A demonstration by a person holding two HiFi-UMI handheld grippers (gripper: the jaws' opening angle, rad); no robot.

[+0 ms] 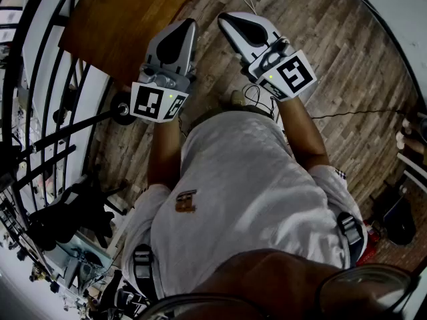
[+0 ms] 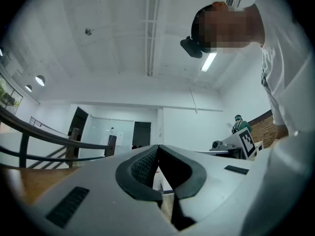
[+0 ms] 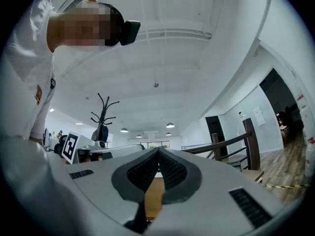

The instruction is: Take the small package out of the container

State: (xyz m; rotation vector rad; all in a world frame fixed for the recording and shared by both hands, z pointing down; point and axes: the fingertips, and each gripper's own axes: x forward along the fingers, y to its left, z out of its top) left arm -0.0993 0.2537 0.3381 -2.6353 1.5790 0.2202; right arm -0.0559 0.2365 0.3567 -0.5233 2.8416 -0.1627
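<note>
No container or small package shows in any view. In the head view I hold both grippers level in front of my white shirt, over the wood floor. My left gripper is shut with its jaws tip to tip and nothing between them; its own view shows the ribbed dark pads meeting in front of a white room. My right gripper is likewise shut and empty, and its pads touch at the tip in the right gripper view. Both point slightly upward towards ceilings and far walls.
A brown wooden table lies ahead at the upper left, just past the left gripper. A black stair railing runs down the left side. Cables trail on the plank floor at right. A coat stand and a distant person stand in the room.
</note>
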